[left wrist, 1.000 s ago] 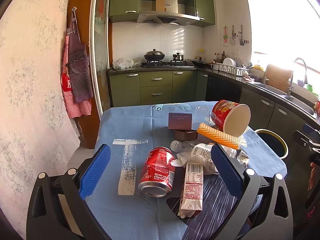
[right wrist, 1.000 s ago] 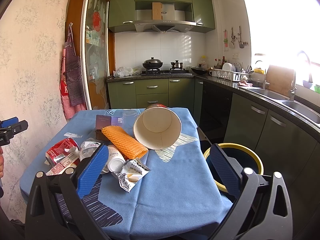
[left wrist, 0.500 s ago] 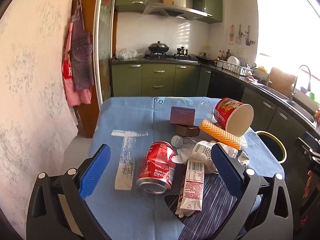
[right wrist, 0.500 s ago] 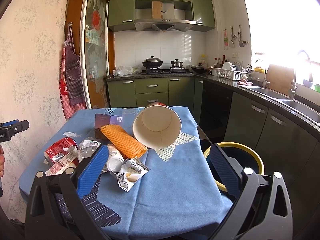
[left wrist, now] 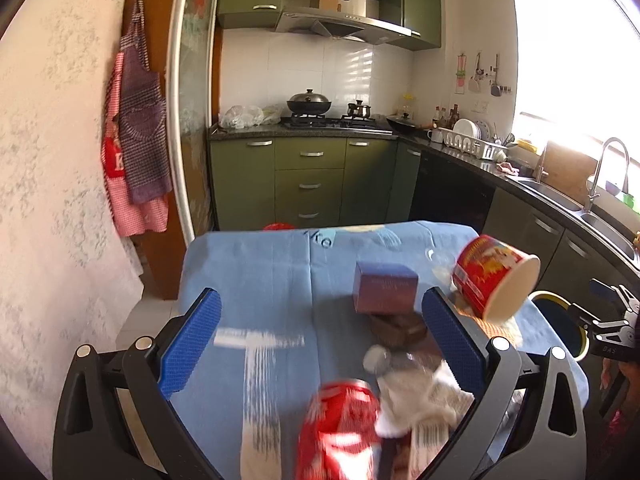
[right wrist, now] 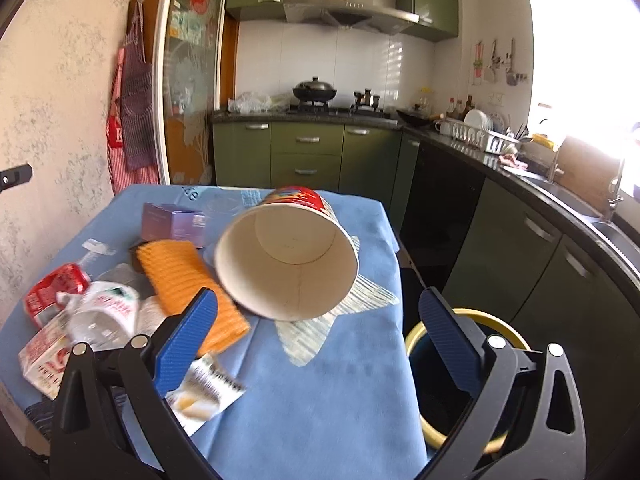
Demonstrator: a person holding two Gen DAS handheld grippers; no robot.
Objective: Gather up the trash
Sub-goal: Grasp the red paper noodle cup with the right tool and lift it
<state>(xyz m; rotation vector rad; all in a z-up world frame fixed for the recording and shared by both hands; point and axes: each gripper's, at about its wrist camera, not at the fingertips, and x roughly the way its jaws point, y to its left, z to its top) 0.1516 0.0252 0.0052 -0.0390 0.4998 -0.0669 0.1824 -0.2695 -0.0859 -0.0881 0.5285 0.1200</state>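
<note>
Now both grippers gape empty: left gripper (left wrist: 320,344) above the red can (left wrist: 340,428) at lower centre, right gripper (right wrist: 320,336) before the paper cup (right wrist: 286,260) mid-frame.

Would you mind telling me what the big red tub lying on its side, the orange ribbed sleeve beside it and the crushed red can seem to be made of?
Red tub lying on its side: looks like paperboard, with a matte cream inside and a visible wall seam.
Orange ribbed sleeve: probably soft foam netting, given its ridged, matte surface.
Crushed red can: likely thin aluminium, dented with a silvery rim, though it is blurred.
</note>
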